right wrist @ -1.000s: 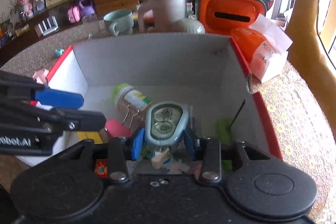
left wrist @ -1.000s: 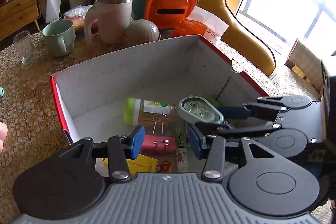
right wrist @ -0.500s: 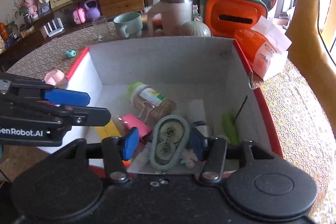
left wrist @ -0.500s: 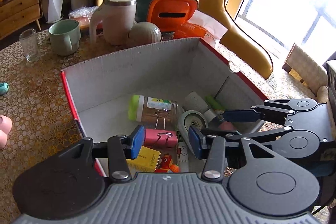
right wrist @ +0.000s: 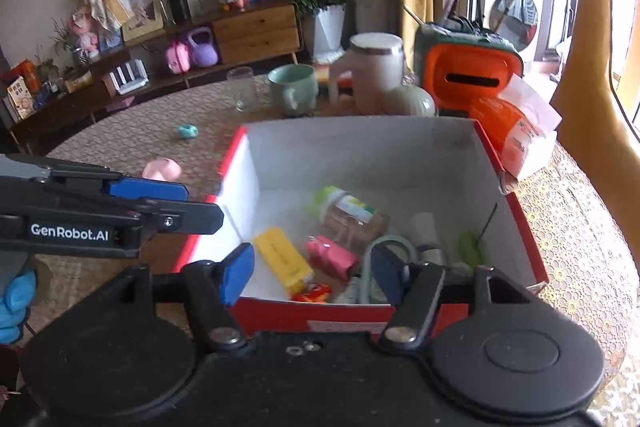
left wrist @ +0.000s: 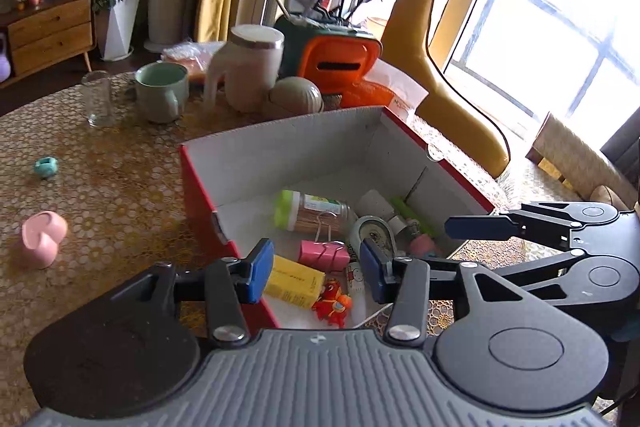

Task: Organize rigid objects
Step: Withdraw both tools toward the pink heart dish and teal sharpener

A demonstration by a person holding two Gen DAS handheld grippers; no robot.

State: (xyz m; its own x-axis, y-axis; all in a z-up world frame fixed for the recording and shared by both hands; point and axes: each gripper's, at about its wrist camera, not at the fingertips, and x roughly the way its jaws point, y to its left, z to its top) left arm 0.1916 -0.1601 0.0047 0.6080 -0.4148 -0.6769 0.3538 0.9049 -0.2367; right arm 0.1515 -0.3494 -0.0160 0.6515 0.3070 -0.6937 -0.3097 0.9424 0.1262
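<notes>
The red box (right wrist: 516, 203) holds a bottle (right wrist: 348, 215), pink clip (right wrist: 332, 255) and tape dispenser (left wrist: 374, 237); above it, the left claw (left wrist: 316, 269) gapes empty, the right claw (right wrist: 314, 273) is opening, empty.

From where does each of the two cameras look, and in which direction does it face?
Left wrist: on the left hand-held gripper, looking down into the red box; the right hand-held gripper shows beside it.
Right wrist: on the right hand-held gripper, jaws opening and empty, facing the same box; the left gripper and a blue glove show.
Shared: box, pink clip, green mug.
</notes>
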